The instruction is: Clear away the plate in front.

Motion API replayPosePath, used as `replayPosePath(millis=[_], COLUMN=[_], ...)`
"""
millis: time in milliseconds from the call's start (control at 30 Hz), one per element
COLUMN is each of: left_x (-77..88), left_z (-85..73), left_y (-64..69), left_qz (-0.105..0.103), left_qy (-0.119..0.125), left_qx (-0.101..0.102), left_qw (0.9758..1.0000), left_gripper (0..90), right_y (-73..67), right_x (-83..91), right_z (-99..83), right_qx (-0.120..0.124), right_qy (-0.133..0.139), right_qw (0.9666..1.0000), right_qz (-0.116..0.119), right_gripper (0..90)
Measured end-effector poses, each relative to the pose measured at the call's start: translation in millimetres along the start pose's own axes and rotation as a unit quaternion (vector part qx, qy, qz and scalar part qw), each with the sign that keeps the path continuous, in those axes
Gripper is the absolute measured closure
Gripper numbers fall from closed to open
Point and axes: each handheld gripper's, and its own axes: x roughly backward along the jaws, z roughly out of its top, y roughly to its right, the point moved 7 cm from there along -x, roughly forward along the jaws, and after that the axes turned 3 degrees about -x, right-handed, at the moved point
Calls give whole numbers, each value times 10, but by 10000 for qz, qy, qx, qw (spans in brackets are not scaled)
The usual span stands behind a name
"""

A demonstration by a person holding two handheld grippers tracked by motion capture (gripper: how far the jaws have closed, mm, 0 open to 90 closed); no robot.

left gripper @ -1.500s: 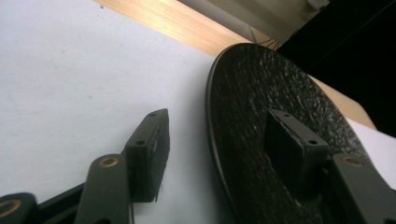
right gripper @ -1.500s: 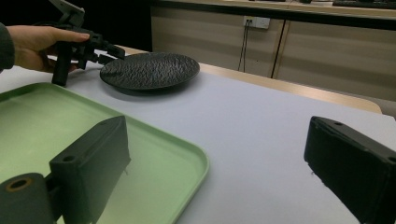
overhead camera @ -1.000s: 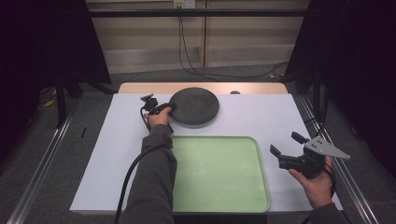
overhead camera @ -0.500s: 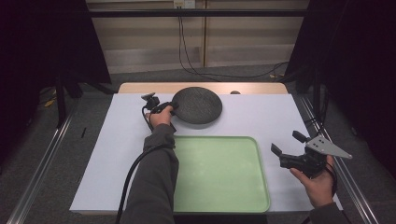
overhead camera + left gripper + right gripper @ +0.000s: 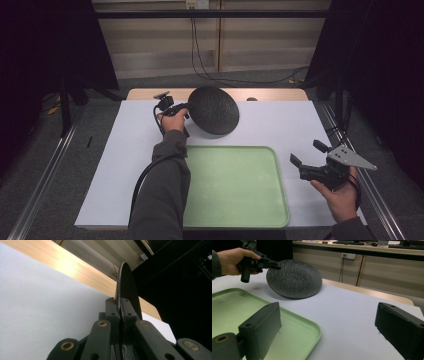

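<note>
The black plate (image 5: 214, 110) is pinched at its rim by the left gripper (image 5: 184, 107), whose jaws have just been closing on it and are now pressed onto the rim from both sides. The plate is held tilted, its far edge raised and its low edge at or just above the white tabletop (image 5: 280, 125); contact cannot be told. It is seen at 12 o'clock from the green tray (image 5: 235, 185), which lies nearer the person. The right gripper (image 5: 309, 154) is held at 3 o'clock of the tray, its jaws spread wide with nothing between them.
</note>
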Motion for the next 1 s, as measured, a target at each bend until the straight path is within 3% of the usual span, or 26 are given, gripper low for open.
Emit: replayPosePath(millis=[167,300,567,733,1000], left_x=[7,18,69,127,260], left_z=[20,63,182,243,329], left_y=[49,122,210,252,377], left_qz=[164,218,357,273,139], left_qy=[-74,-139,-190,-173,-350], left_qx=[39,-81,-105,20,-144], left_qw=[9998,9996,9991,9995,9992], left_gripper=[872,871,860,860,859], right_y=[1,11,31,25,7], right_x=[5,4,7,8,-6], right_z=[2,6,12,16,17], right_qx=[-12,-15,-59,-60,-18], right_qy=[-4,25,46,73,62], right_qw=[10000,10000,10000,9999,10000], right_qz=[24,-10,-30,-37,-19], right_gripper=[64,64,64,60,39])
